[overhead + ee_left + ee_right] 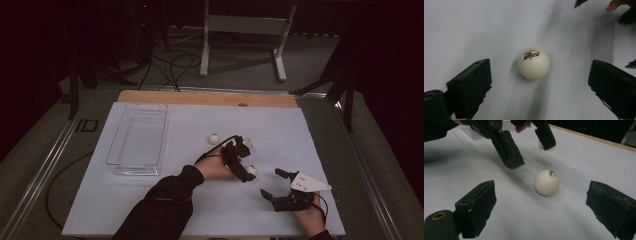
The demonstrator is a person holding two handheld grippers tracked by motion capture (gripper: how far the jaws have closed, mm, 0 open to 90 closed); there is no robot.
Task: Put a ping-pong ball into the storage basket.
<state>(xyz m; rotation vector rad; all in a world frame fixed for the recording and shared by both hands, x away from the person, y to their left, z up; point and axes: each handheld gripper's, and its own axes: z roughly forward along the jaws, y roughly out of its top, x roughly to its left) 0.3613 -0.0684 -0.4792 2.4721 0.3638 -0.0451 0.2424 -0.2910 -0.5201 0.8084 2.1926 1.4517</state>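
Here the white tabletop (150,200) sits in a dark room. The left claw (248,167), spread, straddles a ball (533,64) without touching; the right claw (272,184), spread, waits at its four o'clock.

A second ball (540,143) sits partly hidden behind the left gripper (529,147).
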